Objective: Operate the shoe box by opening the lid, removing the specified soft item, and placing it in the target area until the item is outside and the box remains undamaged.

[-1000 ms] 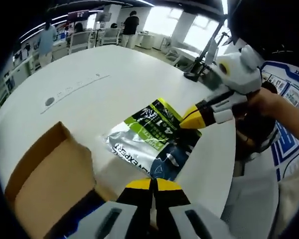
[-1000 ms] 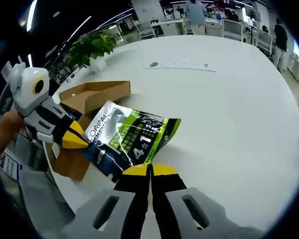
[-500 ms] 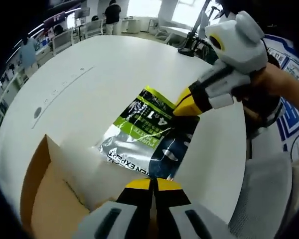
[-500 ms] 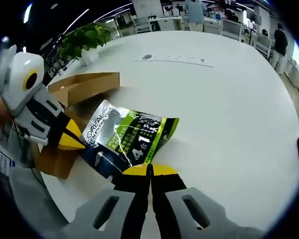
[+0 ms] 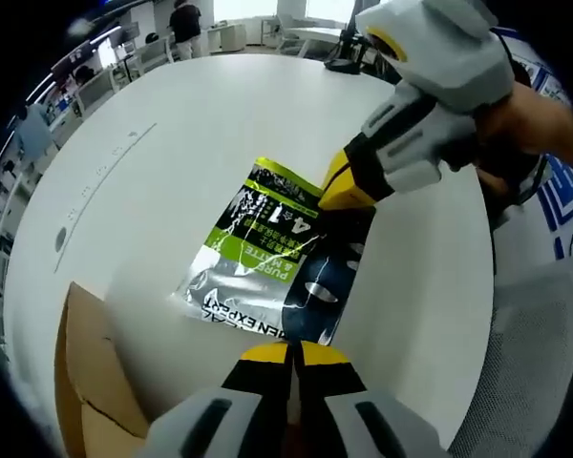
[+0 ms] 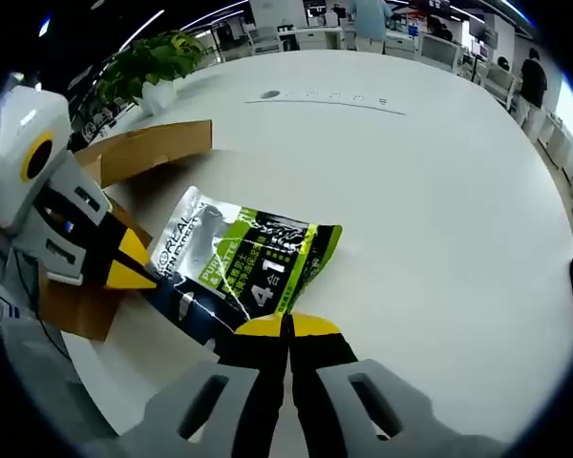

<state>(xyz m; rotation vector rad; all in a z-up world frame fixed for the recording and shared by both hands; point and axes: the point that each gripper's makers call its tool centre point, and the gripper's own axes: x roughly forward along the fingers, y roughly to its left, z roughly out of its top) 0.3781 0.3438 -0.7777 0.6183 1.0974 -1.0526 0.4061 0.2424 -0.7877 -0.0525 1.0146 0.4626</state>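
Note:
A soft pouch [image 5: 267, 253] in green, silver and dark blue, with printed lettering, lies flat just over the white table [image 5: 172, 143]. My left gripper [image 5: 289, 349] is shut on its dark blue edge. My right gripper [image 5: 341, 191] comes in from the right, shut on the green corner. In the right gripper view the pouch [image 6: 239, 272] spreads between my right gripper [image 6: 288, 322] at the bottom and my left gripper [image 6: 132, 274] at the left. The brown cardboard shoe box [image 5: 86, 382] stands open at the lower left, and the box [image 6: 153, 153] sits behind the pouch.
The table [image 6: 439, 191] is wide and white, with a grey dot and a line of small marks [image 6: 267, 95] far out. A potted plant [image 6: 148, 72] stands beyond the box. People, desks and chairs fill the room behind. A person's hand [image 5: 525, 114] holds the right gripper.
Both grippers have carried the pouch further from the box and out over the table. The box has slid toward the edge of both views.

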